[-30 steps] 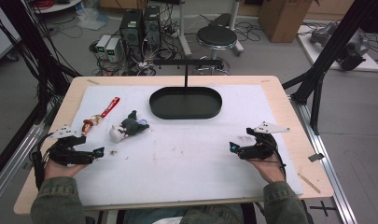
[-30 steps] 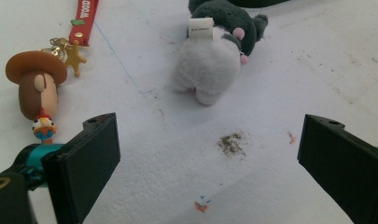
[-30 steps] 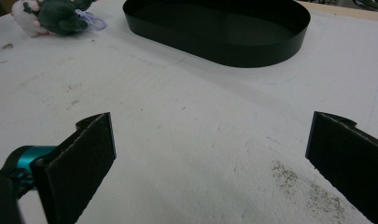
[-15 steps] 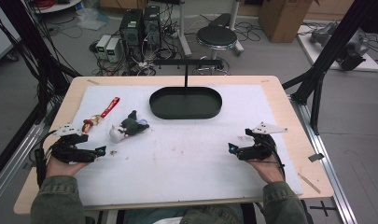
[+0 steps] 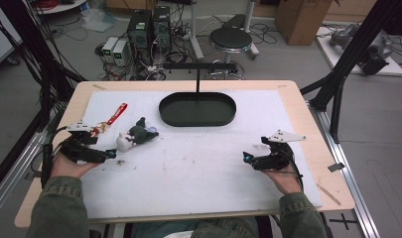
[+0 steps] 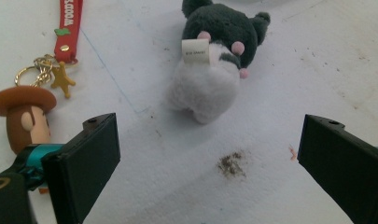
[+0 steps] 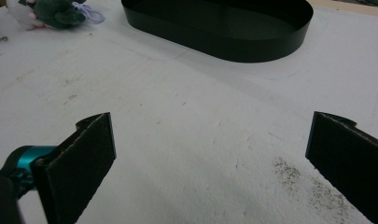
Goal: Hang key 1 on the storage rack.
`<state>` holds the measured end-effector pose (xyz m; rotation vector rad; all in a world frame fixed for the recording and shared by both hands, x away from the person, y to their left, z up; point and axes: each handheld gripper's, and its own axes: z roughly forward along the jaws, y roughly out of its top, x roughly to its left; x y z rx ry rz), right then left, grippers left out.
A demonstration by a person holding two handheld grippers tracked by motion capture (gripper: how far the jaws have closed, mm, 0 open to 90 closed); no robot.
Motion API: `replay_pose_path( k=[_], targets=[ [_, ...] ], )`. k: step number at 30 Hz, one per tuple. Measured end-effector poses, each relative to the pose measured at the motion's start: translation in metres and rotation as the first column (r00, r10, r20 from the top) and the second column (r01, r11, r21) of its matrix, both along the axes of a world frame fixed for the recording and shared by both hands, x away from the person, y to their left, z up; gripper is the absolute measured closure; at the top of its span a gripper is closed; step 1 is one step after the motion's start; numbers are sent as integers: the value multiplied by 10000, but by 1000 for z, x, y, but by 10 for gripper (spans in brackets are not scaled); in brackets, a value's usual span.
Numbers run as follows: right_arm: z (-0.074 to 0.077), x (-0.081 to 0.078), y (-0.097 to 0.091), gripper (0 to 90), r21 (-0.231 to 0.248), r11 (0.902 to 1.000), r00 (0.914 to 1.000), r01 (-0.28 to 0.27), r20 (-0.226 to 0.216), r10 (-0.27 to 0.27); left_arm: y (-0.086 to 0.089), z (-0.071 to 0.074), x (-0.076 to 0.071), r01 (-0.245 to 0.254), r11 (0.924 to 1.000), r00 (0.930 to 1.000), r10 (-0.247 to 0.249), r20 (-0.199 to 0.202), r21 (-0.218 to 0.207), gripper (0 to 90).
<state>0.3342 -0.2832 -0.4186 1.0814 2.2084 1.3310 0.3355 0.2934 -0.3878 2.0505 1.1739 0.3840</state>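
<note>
Plush toy ahead of left gripper, jaws wide, held low

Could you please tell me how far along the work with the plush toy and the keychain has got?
Nothing looks done: the black oval tray holds nothing. The plush toy and cowboy keychain both lie on the white mat. The left hand-held gripper is open, pointed at the plush toy, apart from it; the right hand-held gripper is open over bare mat. Grasping and moving both items remains.
</note>
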Motion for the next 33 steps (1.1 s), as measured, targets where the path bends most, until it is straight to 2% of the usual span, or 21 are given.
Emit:
replay_pose_path(
  k=[1, 3, 8, 11, 13, 14, 19, 20, 25, 29, 32, 33],
  targets=[
    [0, 0, 0, 5, -21, 10000, 10000, -18, 38, 18, -1, 2, 4, 36, 9998, 10000, -37, 18, 180, 68],
    [0, 0, 0, 5, -1, 10000, 10000, 20, 17, -20, 2, 6, 13, -28, 9996, 10000, 29, -60, 269, 69],
    [1, -1, -1, 5, 68, 10000, 10000, 63, 55, -64, 4, 14, 23, -78, 9982, 10000, 75, 57, 589, 69],
    [0, 0, -1, 5, 43, 10000, 10000, 49, 31, -49, 4, 19, 32, 76, 9963, 10000, -76, -7, 852, 69],
    [0, 0, -1, 5, -14, 10000, 10000, 24, 35, -24, 6, 25, 42, 172, 9969, 9998, -166, -78, 767, 69],
    [0, 0, -1, 5, -14, 10000, 10000, 24, 35, -24, 6, 25, 42, 172, 9969, 9998, -166, -78, 767, 69],
    [0, 0, -1, 5, -14, 9999, 9999, 99, 62, -99, 4, 29, 54, 296, 9925, 9994, -273, -210, 1185, 69],
    [0, 0, -1, 5, -33, 9999, 9999, 109, 86, -108, 3, 30, 59, 324, 9900, 9992, -291, -262, 1371, 69],
    [-1, 0, -1, 5, -166, 9998, 9999, 79, 101, -77, 2, 29, 71, 246, 9905, 9991, -198, -367, 1354, 69],
    [-1, 0, -1, 5, -204, 9997, 9999, 134, 101, -132, 4, 24, 86, 345, 9887, 9973, -246, -691, 1459, 69],
    [0, 0, -1, 5, -156, 9998, 9998, 153, 106, -151, 5, 23, 92, 381, 9886, 9971, -280, -707, 1459, 69],
    [0, 0, -1, 5, -154, 9997, 9997, 204, 100, -202, 7, 23, 101, 363, 9885, 9965, -247, -798, 1467, 69]
  ],
)
